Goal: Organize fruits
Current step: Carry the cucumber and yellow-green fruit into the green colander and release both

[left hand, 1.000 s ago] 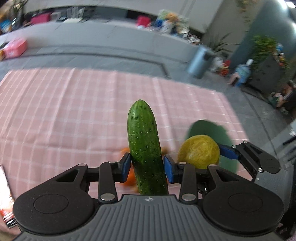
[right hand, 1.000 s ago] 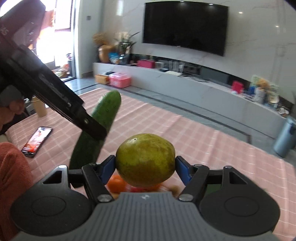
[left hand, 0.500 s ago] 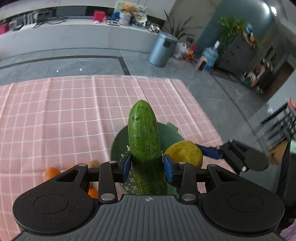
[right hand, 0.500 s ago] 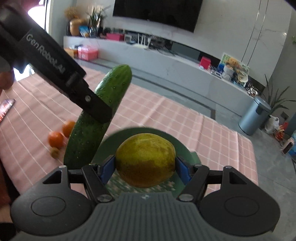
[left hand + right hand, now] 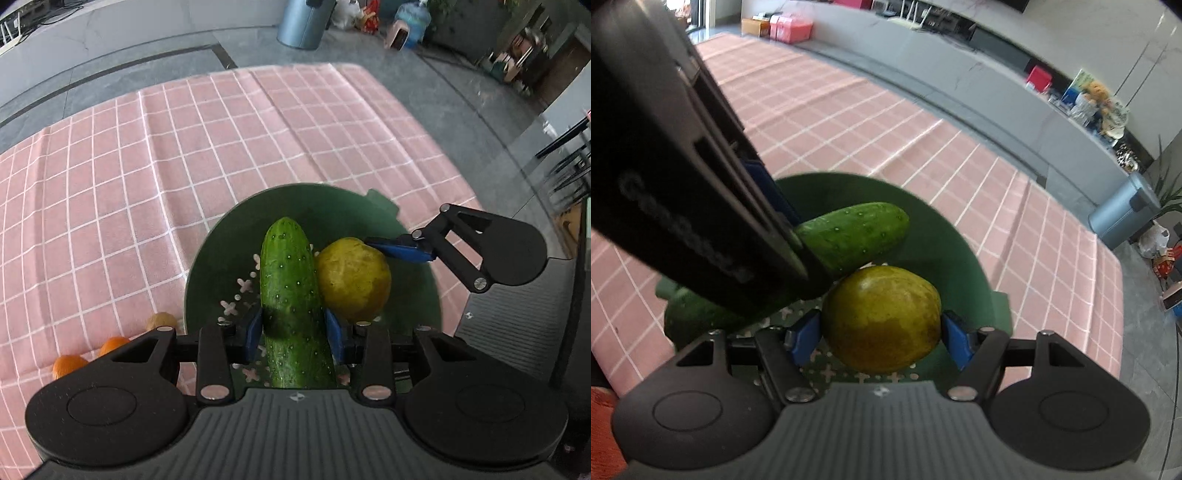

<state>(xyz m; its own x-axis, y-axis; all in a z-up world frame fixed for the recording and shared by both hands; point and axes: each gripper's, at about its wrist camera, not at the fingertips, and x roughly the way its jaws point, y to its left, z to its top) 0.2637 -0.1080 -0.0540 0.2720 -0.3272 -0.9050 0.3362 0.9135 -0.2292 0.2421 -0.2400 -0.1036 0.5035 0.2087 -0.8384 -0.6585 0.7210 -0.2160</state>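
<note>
Both grippers are matte black with round discs, silver screws and ribbed housings. The fingertips [image 5: 253, 332] are blue. Grey lettering marks the left gripper [image 5: 683, 218].

We cannot see the near end of the cucumber [image 5: 291, 295], which is hidden behind the left gripper [image 5: 293, 332] body. In the right wrist view that gripper's dark arm covers the cucumber's middle and much of the green bowl [image 5: 964, 258]. Left of the bowl, two oranges [image 5: 68, 363] are partly hidden.

Cucumber [image 5: 290, 291] left of pear [image 5: 352, 279], above bowl [image 5: 221, 258]
</note>
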